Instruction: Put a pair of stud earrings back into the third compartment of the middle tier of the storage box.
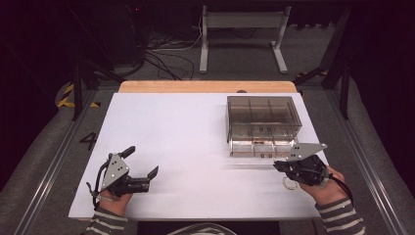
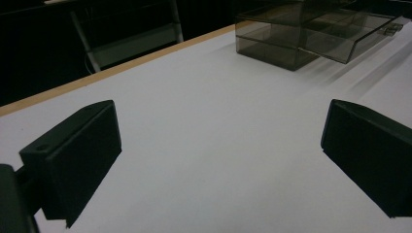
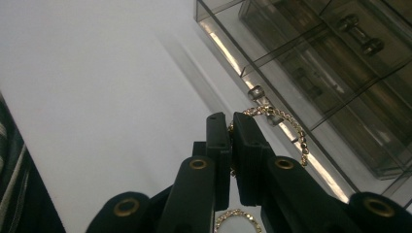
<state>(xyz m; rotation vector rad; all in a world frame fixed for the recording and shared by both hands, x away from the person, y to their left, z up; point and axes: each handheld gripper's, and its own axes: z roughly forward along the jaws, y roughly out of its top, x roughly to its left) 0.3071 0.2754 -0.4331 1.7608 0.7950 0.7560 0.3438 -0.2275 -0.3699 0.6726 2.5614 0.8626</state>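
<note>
Right gripper (image 3: 232,127) is clenched on a gold chain bracelet (image 3: 286,127), lifted just in front of the clear drawer organizer (image 1: 263,117) at the far right of the tabletop (image 1: 186,147). Pickup looks done; placing it into a drawer is left. 1 lower drawer (image 1: 259,147) looks pulled out, though blur makes that uncertain. Left gripper (image 1: 139,166) is released, jaws wide apart, idle over bare tabletop well away from the organizer. Hard to read: a 2nd loop (image 3: 238,217) under the right gripper is cut off, maybe the same chain. Drawer contents are dim.
</note>
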